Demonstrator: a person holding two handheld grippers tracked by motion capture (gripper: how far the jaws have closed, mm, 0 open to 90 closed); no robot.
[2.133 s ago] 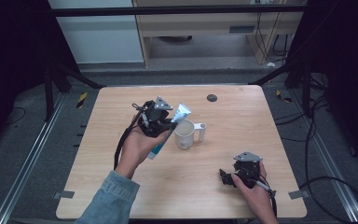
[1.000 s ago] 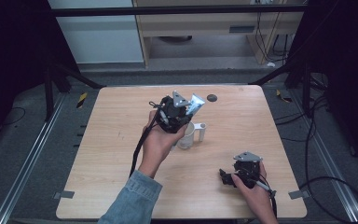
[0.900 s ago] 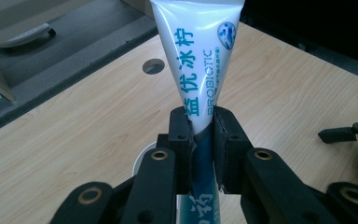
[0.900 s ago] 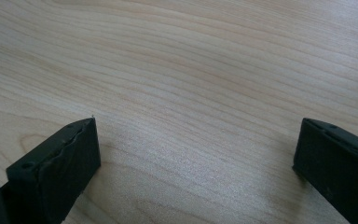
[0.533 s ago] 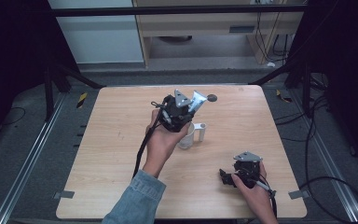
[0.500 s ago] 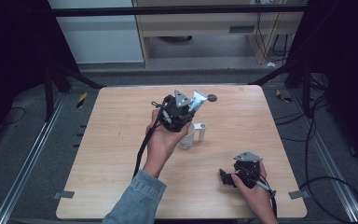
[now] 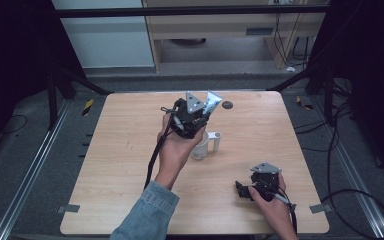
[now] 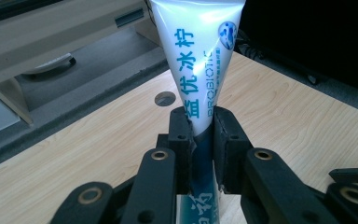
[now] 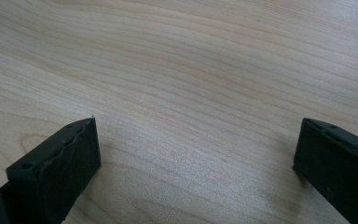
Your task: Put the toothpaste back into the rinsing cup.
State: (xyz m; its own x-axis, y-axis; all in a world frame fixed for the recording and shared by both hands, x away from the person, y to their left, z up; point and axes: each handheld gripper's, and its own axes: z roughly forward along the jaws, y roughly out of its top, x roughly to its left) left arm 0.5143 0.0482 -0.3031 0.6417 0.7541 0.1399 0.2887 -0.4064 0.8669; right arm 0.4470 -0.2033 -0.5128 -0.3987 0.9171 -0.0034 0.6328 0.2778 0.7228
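A white and teal toothpaste tube (image 8: 198,60) stands between the jaws of my left gripper (image 8: 204,135), which is shut on its lower part. In the high view that left gripper (image 7: 192,117) is held above a white cup (image 7: 202,145) with a handle, and the tube's flat end (image 7: 212,100) points up and to the far right. My right gripper (image 7: 245,189) rests low on the wooden table (image 7: 115,150) at the near right. Its fingers (image 9: 60,168) stand wide open over bare wood, nothing between them.
A round dark hole (image 7: 227,104) lies in the table behind the cup. Past the table's far edge are a grey floor and a beige cabinet (image 7: 205,25). Black frame posts stand at both sides, and cables trail on the floor at right.
My left gripper carried the tube up and to the right, from beside the cup to above it, turning the tube more upright. The right gripper has stayed still.
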